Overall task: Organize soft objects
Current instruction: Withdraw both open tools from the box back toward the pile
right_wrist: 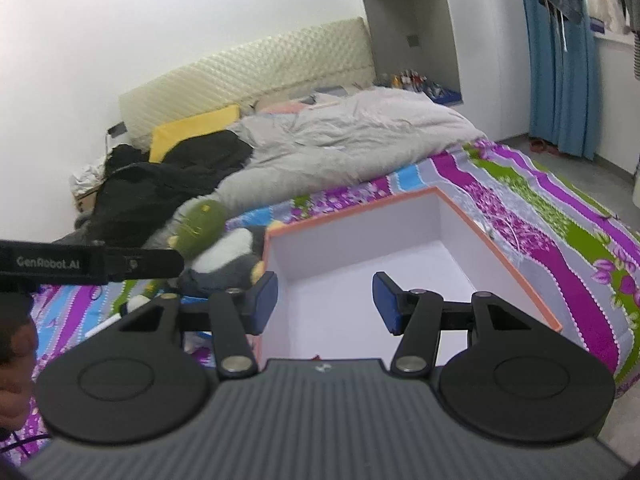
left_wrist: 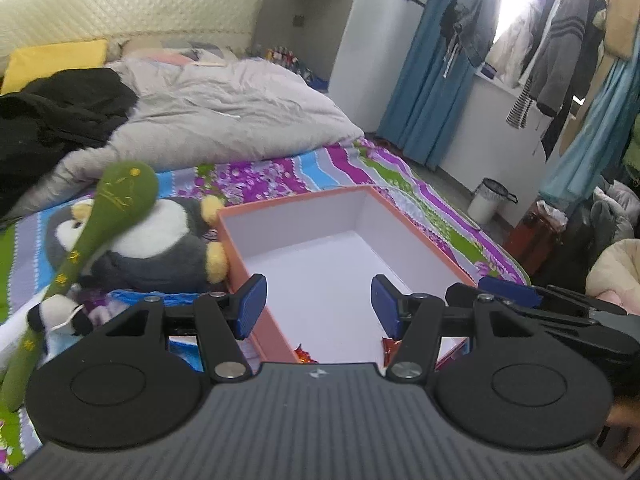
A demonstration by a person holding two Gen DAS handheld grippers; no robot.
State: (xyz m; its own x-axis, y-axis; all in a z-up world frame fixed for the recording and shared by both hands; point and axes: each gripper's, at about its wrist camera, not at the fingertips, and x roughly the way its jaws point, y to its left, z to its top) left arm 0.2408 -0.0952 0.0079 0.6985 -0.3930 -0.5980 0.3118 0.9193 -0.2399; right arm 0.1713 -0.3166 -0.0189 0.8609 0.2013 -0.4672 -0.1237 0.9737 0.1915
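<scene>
Resting beside rigid orange box [left_wrist: 256, 280]: fuzzy grey-white penguin plush [left_wrist: 160, 240].

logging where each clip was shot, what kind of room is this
Most likely a bedroom in a home: a bed with a rumpled grey duvet and cream quilted headboard, clothes hanging by blue curtains, and a plush grey-and-white penguin on the striped floral bedsheet.

You can read one text only: "GenRobot.AI", white letters on the black strap [right_wrist: 92, 266] at left in the right wrist view. Yellow marks on the green plush toy [left_wrist: 120, 192] are too blurred to read. No other labels/nos. legible.
</scene>
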